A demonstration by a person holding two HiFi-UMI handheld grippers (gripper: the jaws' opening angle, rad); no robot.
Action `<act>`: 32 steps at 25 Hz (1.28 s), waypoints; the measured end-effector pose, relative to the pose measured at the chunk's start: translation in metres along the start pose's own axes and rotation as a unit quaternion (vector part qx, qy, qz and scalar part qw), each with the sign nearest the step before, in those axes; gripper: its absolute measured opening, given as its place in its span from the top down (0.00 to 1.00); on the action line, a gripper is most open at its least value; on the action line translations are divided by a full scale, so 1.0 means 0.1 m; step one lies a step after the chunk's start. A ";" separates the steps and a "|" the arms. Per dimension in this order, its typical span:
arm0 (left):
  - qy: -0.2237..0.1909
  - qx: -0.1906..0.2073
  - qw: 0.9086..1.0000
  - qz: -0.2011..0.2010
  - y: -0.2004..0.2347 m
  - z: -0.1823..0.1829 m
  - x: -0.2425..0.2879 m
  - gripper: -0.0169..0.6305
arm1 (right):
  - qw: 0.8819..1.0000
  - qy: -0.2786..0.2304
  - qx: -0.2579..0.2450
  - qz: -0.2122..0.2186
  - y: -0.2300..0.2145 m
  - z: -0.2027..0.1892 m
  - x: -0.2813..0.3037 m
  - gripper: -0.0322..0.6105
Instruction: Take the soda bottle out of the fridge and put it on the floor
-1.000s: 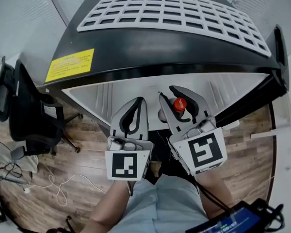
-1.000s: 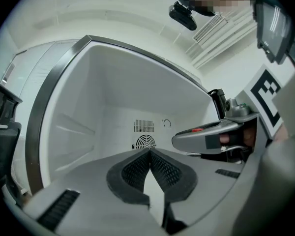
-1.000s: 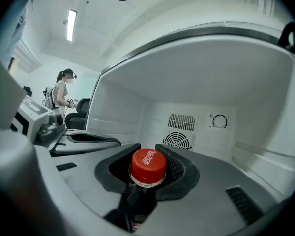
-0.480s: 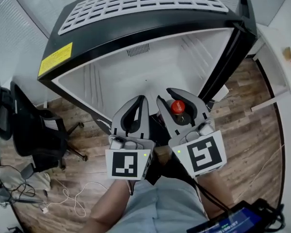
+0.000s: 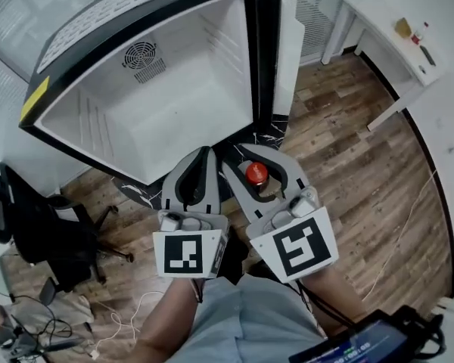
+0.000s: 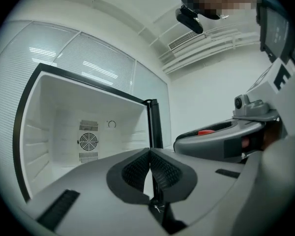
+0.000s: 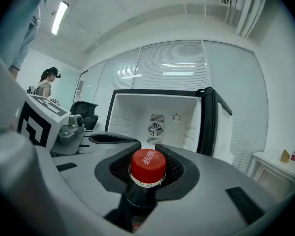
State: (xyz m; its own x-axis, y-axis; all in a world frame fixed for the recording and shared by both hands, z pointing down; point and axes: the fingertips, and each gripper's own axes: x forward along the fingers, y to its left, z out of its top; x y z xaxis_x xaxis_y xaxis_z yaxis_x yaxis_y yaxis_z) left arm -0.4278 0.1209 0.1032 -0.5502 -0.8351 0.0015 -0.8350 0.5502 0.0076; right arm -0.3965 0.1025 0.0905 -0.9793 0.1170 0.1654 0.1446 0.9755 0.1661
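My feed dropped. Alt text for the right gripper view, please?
The right gripper is shut on a soda bottle, its fingers pinching the neck just under the red cap. Behind it stands the fridge with its door open and a white interior.

Of the soda bottle, the head view shows only the red cap; its body is hidden under the right gripper. The fridge is cut off by the far edge. The small things on the white table at the far right are too small to tell.
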 end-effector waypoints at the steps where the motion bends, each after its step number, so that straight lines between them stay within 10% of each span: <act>1: 0.001 0.003 1.000 -0.010 -0.13 0.00 -0.02 0.95 | 1.000 0.003 0.002 -0.010 -0.03 -0.04 -0.13 0.78; 15: 0.006 0.007 0.977 -0.212 -2.24 -0.11 -0.19 0.95 | 0.977 0.035 0.037 -0.209 -0.60 -0.55 -2.13 0.79; 32: 0.015 -0.003 0.887 -0.461 -4.74 -0.16 -0.53 0.95 | 0.869 0.085 0.090 -0.479 -1.15 -1.22 -4.59 0.78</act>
State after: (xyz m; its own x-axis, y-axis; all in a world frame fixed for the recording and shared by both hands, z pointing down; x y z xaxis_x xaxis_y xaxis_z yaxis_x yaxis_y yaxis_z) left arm -0.0027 -0.0961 0.1158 0.3673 -0.9299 0.0188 -0.9299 -0.3668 0.0257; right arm 0.0539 -0.0857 0.1141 -0.6017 -0.7786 0.1781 -0.7643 0.6261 0.1544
